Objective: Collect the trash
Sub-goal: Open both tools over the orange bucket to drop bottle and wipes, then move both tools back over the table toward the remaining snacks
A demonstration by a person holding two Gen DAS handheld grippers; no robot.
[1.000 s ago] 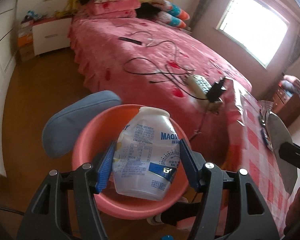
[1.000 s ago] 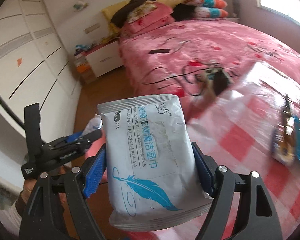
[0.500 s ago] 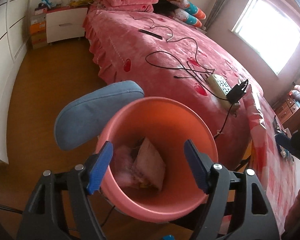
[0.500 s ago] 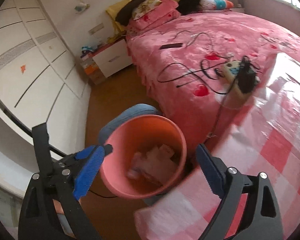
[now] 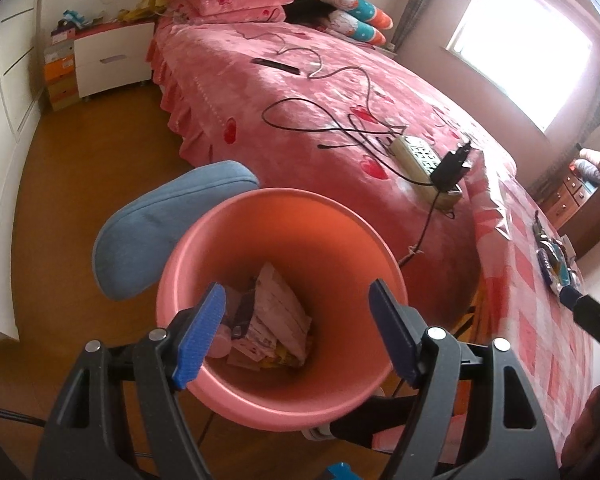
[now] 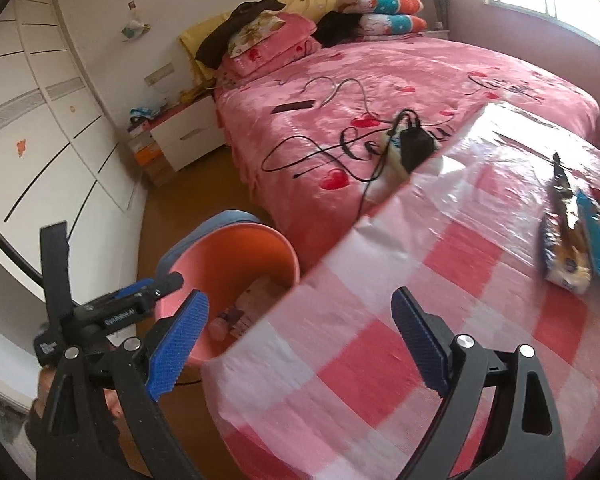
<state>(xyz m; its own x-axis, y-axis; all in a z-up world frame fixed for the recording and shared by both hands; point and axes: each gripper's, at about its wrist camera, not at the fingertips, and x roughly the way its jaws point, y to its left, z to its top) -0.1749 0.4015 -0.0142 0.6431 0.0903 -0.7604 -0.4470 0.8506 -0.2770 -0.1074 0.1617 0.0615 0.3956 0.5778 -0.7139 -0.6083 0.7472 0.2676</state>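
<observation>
Both empty: my left hand-held gripper (image 5: 292,332) gapes over the pink bin (image 5: 284,208), trash inside; right hand-held gripper (image 6: 300,344) spread above the table (image 6: 440,280), wrappers (image 6: 568,252) waiting there.

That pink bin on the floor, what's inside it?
The pink bin holds a heap of trash: pale crumpled packets and wrappers, something yellow beneath, a pink rounded piece at the left. Whatever lies under the heap is covered. Neither tool reaches inside.
</observation>
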